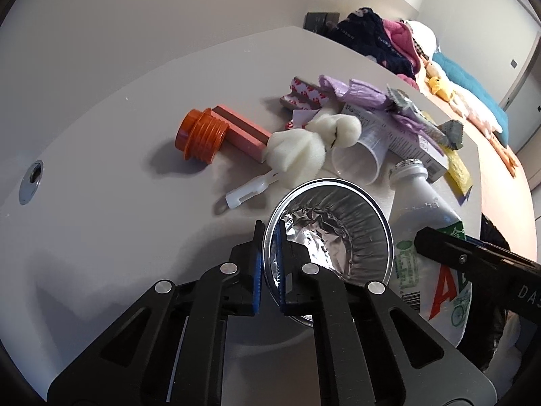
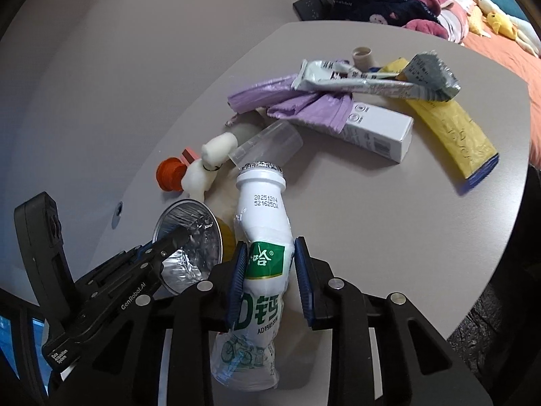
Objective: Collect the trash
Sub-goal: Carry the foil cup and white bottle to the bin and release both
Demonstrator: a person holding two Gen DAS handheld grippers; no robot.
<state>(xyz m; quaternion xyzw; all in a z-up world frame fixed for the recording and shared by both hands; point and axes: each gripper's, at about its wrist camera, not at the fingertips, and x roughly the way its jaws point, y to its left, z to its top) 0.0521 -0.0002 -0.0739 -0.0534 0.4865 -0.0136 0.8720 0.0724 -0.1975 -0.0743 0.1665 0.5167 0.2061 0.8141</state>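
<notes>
Clearly the collecting is only at its start, since nearly all the litter lies on the table (image 2: 422,253). The left gripper (image 1: 268,264) is clenched on the near rim of the foil cup (image 1: 341,223), one pad inside and one outside. The right gripper (image 2: 268,284) straddles the crushed bottle (image 2: 260,237) at its label; the left pad touches it, but a sliver of gap shows at the right pad, so a firm grasp cannot be told.

Both items sit at the table's near edge, bottle just right of the cup. Left of them lie an orange cap (image 1: 199,135), a white sponge (image 1: 297,150) and a small white clip (image 1: 248,191). Farther off rest a clear cup (image 2: 267,145), a purple bag (image 2: 297,105), a white box (image 2: 378,128), a silver wrapper (image 2: 372,77) and a yellow packet (image 2: 456,135). No bin is plainly visible, though something dark shows past the right edge. By this reading, two pieces are in hand and about eight remain.
</notes>
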